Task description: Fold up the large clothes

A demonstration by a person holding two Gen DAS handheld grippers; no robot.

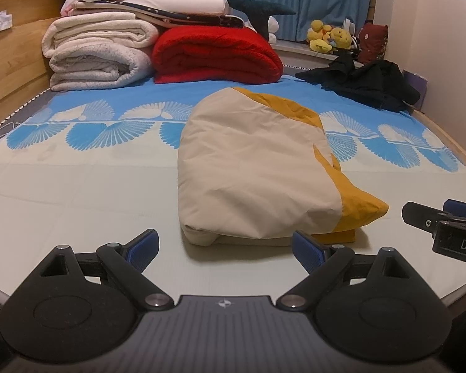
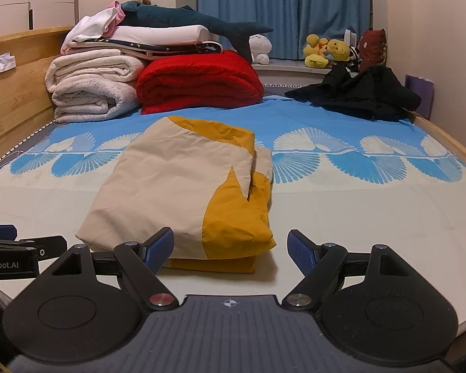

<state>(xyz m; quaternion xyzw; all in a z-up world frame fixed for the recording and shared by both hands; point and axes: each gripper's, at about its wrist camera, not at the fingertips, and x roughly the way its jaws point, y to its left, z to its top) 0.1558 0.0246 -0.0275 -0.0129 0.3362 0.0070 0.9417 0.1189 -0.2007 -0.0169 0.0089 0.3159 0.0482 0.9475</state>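
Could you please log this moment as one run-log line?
left tongs: open, empty | right tongs: open, empty | cream-and-mustard garment: folded on bed | black clothes: unfolded

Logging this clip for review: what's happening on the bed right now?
A person holds two grippers over a bed. The cream-and-mustard garment lies folded into a compact bundle in the middle. The left gripper and right gripper are both open just short of its near edge, holding nothing. A crumpled black garment sits unfolded at the far right.

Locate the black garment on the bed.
In both views the black garment lies crumpled at the bed's far right corner, right of the red blanket, below the plush toys.
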